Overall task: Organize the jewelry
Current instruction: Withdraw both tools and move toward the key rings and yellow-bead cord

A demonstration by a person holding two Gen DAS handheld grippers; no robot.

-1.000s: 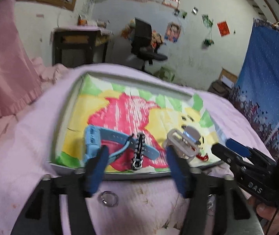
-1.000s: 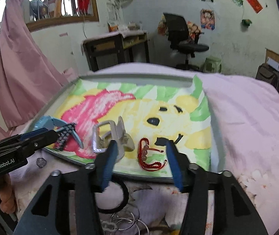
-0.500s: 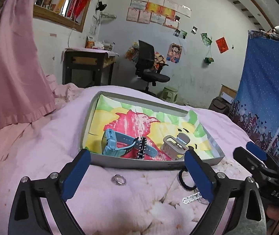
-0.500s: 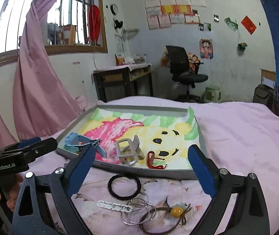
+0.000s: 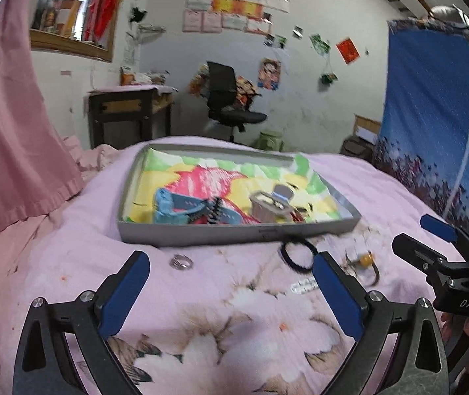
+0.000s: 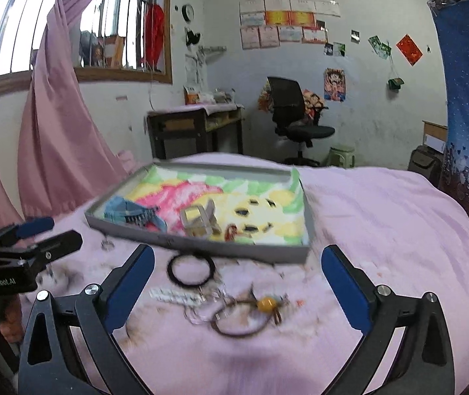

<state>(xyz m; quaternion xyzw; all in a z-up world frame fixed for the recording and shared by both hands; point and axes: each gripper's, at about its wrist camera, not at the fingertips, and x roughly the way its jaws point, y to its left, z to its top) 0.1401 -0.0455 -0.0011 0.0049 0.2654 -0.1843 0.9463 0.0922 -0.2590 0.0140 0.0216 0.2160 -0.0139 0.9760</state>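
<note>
A grey tray (image 5: 234,235) with a colourful liner lies on the pink bed; it also shows in the right wrist view (image 6: 241,250). In it lie a blue watch (image 5: 175,209), a grey hair claw (image 5: 270,209) and a red bracelet (image 6: 231,232). On the bedspread in front lie a silver ring (image 5: 180,261), a black hair tie (image 6: 191,268), a white clip (image 6: 175,296), thin metal rings and a brown cord with a yellow bead (image 6: 265,303). My left gripper (image 5: 231,284) is open and empty, near the ring. My right gripper (image 6: 237,276) is open and empty above the loose pieces.
The bed has a pink floral cover (image 5: 234,329). A pink curtain (image 6: 53,131) hangs at the left, a desk (image 6: 195,128) and a black office chair (image 6: 297,125) stand behind the bed, and a blue curtain (image 5: 432,115) hangs at the right.
Both grippers have opened wide and pulled back from the tray toward the near edge of the bed. The tray's contents have stayed in place.
</note>
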